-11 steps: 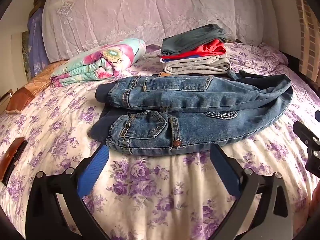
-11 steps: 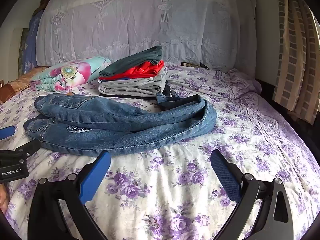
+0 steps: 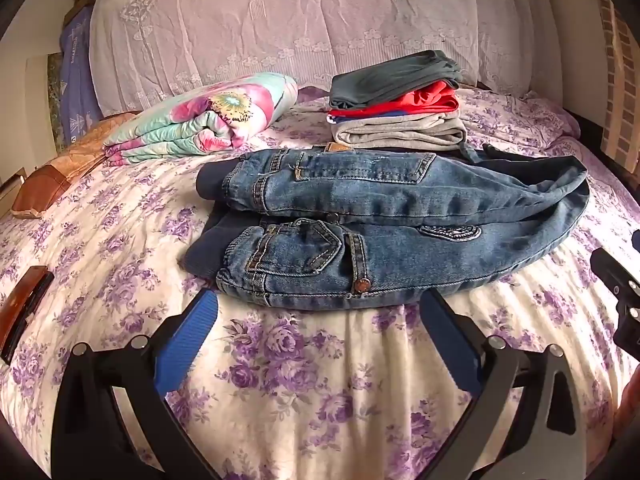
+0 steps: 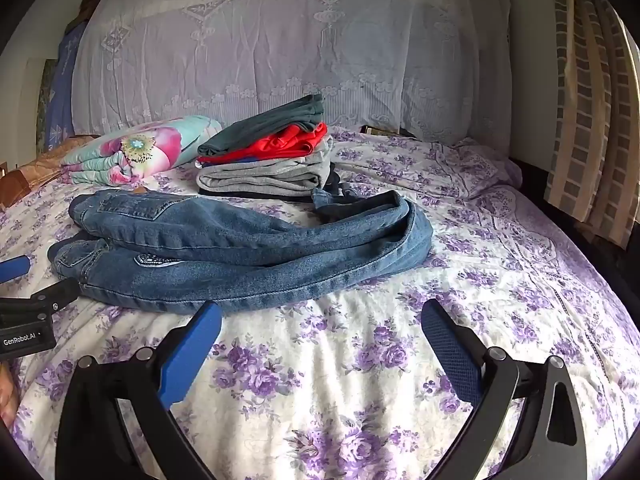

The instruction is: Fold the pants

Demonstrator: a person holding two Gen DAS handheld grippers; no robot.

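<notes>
While both grippers, left (image 3: 318,322) and right (image 4: 320,330), are hovering with jaws spread and empty, the jeans (image 3: 400,236) are lying loosely doubled mid-bed (image 4: 320,400); pinching only the top denim layer is risking a lopsided, bunched fold.

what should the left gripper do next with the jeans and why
Probably ease the left gripper forward to pinch the waistband edge of the jeans. Both it and the right gripper are open and hold nothing, and the jeans lie loosely doubled on the floral bedsheet, waistband nearest the left fingers, so a grip comes first.
</notes>
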